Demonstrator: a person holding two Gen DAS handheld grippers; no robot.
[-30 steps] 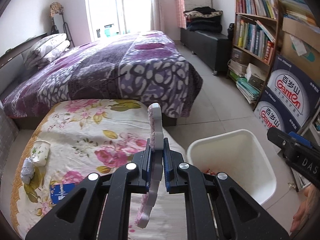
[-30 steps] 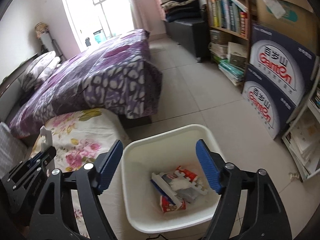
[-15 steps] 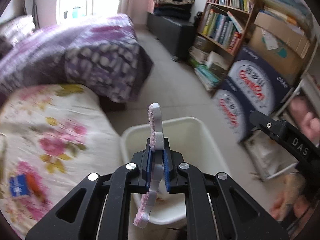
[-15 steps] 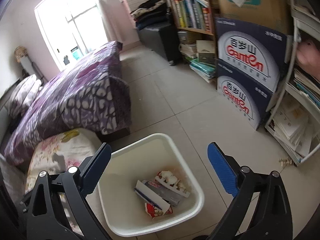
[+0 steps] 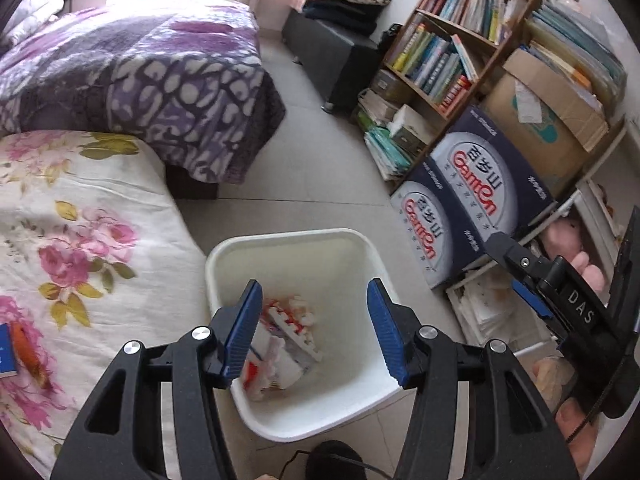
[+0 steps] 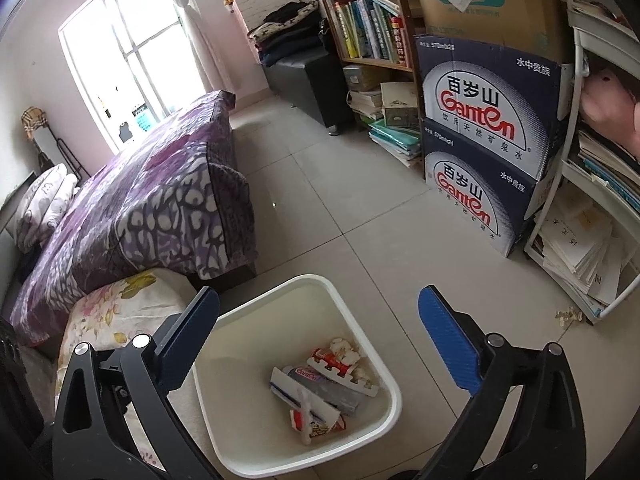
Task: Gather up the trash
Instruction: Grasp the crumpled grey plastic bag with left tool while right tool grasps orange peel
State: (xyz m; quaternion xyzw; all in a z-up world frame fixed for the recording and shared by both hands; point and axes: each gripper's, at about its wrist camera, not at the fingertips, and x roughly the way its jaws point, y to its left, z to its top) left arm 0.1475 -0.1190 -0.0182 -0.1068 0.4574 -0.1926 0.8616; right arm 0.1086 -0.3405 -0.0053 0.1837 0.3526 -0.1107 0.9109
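glossy tiled floor (image 6: 352,216) holds a rounded-square white plastic bin (image 6: 390,394) of crumpled wrappers (image 6: 320,392).

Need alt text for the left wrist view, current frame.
The left gripper hangs open and empty over a white bin on a tiled floor; its jaws have just been opening. Wrappers and a white foam strip lie in the bin. A floral cover lies left, water cartons and a bookshelf right.

I am working in a home bedroom.
I see a bed (image 6: 132,216) under a purple blanket, pillows (image 6: 44,204), a full bookshelf (image 5: 452,52) and a bright window (image 6: 132,60).
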